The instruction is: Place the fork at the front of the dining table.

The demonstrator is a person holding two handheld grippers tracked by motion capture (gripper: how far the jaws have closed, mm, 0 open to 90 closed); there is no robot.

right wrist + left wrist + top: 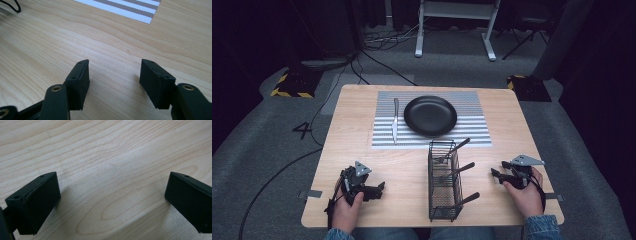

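Basket: a black wire mesh basket point(444, 182) stands on the near half of the wooden table point(362, 150), between the two grippers, its long side running from the near edge toward the mat.
In the basket: three dark-handled utensils point(458, 171); their working ends sit down inside the mesh and cannot be told apart.
Handles: all three stick up and out over the basket's right rim, tilted toward the upper right, one behind the other along its length.
Plate: a black round plate point(430, 115) lies on the striped mat point(472, 132) at the far middle of the table, with nothing on it.
Knife: a knife point(395, 120) lies flat on the mat just left of the plate, lengthwise from near to far.
Left gripper point(381, 188): low over bare wood left of the basket, well apart from it, jaws spread with nothing between them.
Right gripper point(497, 169): near the table's right edge, pointing left toward the basket, jaws spread over bare wood, holding nothing.
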